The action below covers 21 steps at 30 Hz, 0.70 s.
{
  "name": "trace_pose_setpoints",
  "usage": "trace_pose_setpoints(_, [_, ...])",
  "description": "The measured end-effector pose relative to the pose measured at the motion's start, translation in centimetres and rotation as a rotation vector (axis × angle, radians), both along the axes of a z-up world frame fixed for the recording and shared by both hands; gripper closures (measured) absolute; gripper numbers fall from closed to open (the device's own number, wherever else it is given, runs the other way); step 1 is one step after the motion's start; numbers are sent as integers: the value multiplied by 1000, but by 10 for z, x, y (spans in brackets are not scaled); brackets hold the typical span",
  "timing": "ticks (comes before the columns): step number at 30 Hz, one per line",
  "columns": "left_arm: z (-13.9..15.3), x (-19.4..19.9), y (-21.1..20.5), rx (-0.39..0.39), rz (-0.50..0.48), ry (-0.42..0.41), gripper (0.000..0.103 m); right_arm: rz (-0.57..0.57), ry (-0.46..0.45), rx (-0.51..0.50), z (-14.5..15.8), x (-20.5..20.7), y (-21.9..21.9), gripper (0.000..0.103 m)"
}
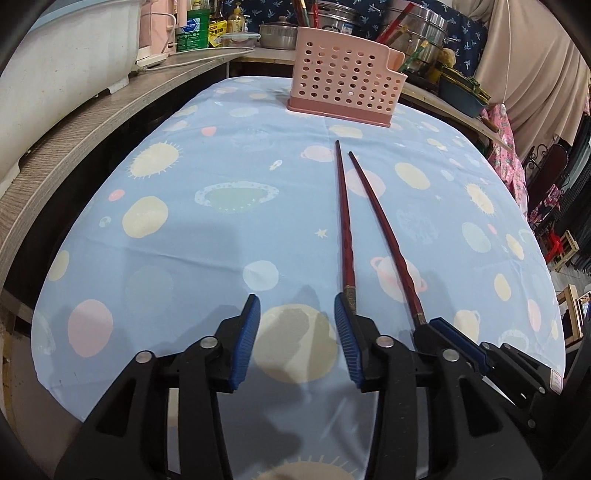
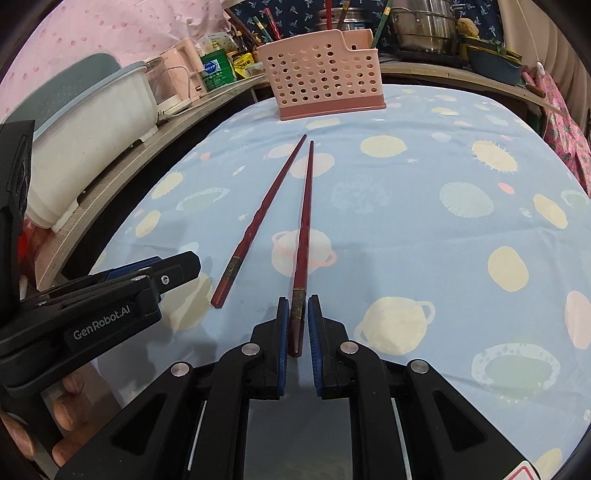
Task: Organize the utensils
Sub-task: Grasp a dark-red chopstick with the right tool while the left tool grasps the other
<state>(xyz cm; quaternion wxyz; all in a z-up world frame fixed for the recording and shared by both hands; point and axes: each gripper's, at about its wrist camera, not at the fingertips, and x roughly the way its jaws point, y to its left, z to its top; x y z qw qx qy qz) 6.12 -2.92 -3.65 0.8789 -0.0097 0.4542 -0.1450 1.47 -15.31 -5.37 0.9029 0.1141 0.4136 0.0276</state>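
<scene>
A pink perforated utensil holder [image 1: 347,86] stands upright at the far end of the surface [image 1: 192,236], which is covered by a light blue cloth printed with planets and suns. What lies inside the holder cannot be made out through its holes. Behind it, on a wooden shelf [image 1: 110,107], sit steel pots [image 1: 279,35], one with a lid; red and green chopsticks stick up beside the pots, though their container is hidden. A white tub [image 1: 70,55] rests at the shelf's left end. Two dark red chopsticks lie on the cloth, tips pointing toward the holder and close together, thick ends spread apart. The left chopstick [image 2: 255,225] lies free on the cloth, its butt end just beside the left tongs [image 1: 297,334], whose blue pads stand wide apart over bare cloth. The right chopstick [image 2: 304,221] has its decorated butt end between the pads of the right tongs [image 2: 297,328], which are nearly together around it; whether they actually press on it cannot be told.
</scene>
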Motion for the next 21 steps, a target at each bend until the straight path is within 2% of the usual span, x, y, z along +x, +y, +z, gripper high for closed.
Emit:
trace_pose_setpoints(4, [1, -5, -6, 6, -21, -9, 56, -12, -5, -6, -1, -2, -4, 96])
trace_pose_setpoints(21, [-13, -3, -29, 49, -55, -1, 56, -54, -9, 10, -2, -10, -19, 96])
